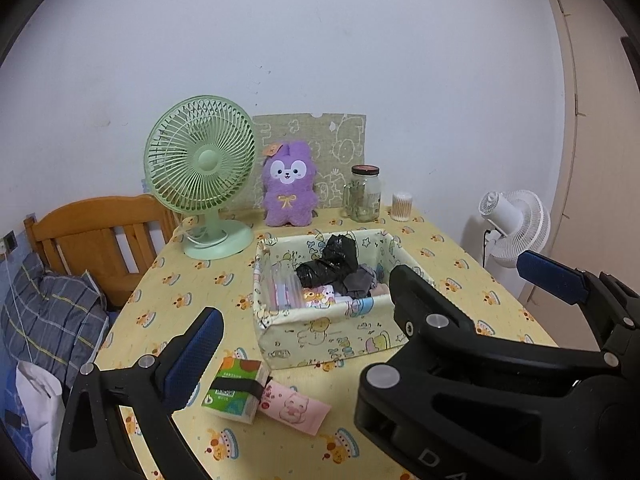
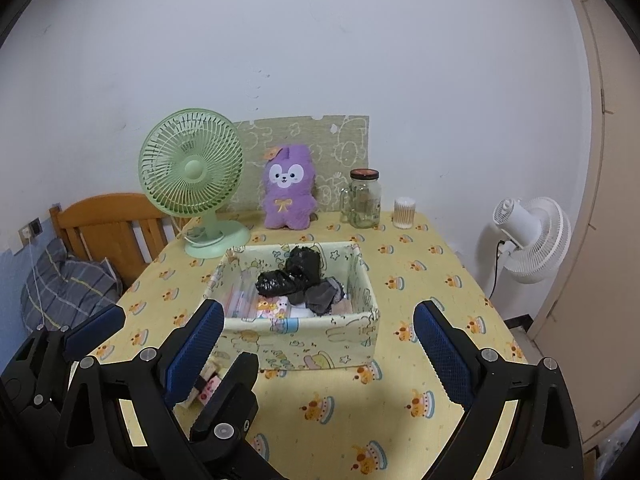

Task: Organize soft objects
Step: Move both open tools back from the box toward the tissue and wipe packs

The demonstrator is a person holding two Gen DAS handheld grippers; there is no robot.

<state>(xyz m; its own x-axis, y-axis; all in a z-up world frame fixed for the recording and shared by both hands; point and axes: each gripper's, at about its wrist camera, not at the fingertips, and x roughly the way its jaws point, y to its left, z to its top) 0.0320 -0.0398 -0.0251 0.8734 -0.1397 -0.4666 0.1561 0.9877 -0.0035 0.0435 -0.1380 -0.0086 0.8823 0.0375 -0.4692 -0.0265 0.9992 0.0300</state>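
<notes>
A cartoon-print fabric box (image 1: 320,332) (image 2: 304,340) sits mid-table, holding black plastic bags (image 1: 328,266) (image 2: 290,276), grey cloth and small packs. A green tissue pack (image 1: 234,388) and a pink pouch (image 1: 294,408) lie on the table in front of the box's left corner. A purple plush toy (image 1: 289,186) (image 2: 287,192) stands at the back. My left gripper (image 1: 304,344) is open and empty above the tissue pack and pouch. My right gripper (image 2: 320,352) is open and empty before the box. The left gripper's fingers (image 2: 94,330) show at lower left in the right wrist view.
A green desk fan (image 1: 202,172) (image 2: 192,168), a glass jar (image 1: 364,194) (image 2: 363,198) and a cotton-swab tub (image 1: 401,207) (image 2: 404,212) stand along the table's back. A wooden headboard (image 1: 96,236) and bedding lie left; a white floor fan (image 2: 532,236) stands right.
</notes>
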